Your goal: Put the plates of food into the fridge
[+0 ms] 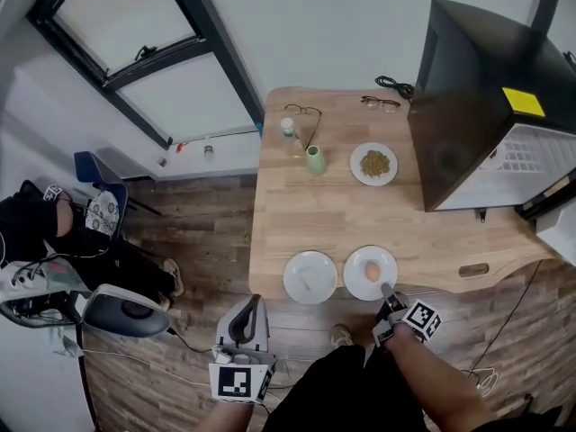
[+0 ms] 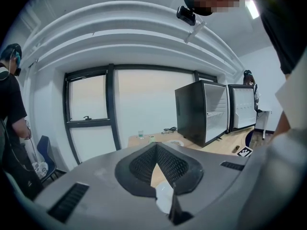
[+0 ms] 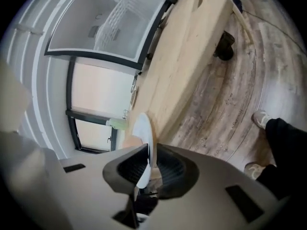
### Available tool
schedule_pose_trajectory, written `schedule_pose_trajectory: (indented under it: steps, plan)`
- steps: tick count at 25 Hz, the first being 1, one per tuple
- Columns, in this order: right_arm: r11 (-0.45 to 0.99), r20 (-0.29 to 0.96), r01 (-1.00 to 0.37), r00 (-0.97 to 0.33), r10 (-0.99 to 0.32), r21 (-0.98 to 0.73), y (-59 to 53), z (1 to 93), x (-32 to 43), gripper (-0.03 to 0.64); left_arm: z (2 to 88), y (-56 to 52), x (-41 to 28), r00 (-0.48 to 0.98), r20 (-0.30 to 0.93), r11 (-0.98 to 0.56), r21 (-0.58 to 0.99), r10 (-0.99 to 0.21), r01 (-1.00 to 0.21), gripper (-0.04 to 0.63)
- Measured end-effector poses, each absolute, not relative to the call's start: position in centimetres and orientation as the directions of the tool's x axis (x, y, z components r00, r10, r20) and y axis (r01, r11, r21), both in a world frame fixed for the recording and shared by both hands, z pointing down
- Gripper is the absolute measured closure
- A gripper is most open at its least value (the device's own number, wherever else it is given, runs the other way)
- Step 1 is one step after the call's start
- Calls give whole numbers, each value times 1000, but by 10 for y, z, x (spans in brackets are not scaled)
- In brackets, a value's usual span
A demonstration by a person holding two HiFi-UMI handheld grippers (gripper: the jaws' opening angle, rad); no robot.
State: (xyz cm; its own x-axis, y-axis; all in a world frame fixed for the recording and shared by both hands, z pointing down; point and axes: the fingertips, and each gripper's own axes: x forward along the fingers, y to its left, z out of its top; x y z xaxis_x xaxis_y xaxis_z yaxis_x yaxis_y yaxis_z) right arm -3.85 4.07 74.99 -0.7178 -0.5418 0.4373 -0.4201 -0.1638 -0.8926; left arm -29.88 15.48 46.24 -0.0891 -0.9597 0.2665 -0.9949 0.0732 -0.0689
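The right gripper [image 1: 387, 293] is clamped on the thin rim of a round white plate [image 1: 356, 263] holding a smooth tan lump of food. The plate is by the front edge of the pale wooden tabletop [image 1: 306, 214]. The left gripper [image 1: 254, 302] is off that edge, jaws together and empty. A boxy black fridge [image 1: 468, 106] stands open.

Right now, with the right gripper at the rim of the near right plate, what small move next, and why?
Probably lift the plate slightly, kept level: the right gripper looks closed on its rim, the plate lies on the table, and rounded food sits on it.
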Motion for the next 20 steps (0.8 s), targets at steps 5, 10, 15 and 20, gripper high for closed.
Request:
schedule_pose_trajectory:
  steps: [5,10,15,20]
  plan:
    - [-136,410,-406,-730,-547,-904,43,741,-35,578,469,155,-296,-84,269,67,-72,-959,-995,592]
    - [-134,379,-370,-741,-554,-919,45,731,-29,588,464,142,-278,-50,256,40,-43,-965,-998,591]
    - [-160,337,-300,-759,-557,-940,47,724,-18,588,466,128,-266,-46,260,29,-69,-964,-997,591]
    - [-99,287,-279,-790,-542,-955,32,703,-3,587,461,106,-243,-25,243,12,-55,-970,-998,591]
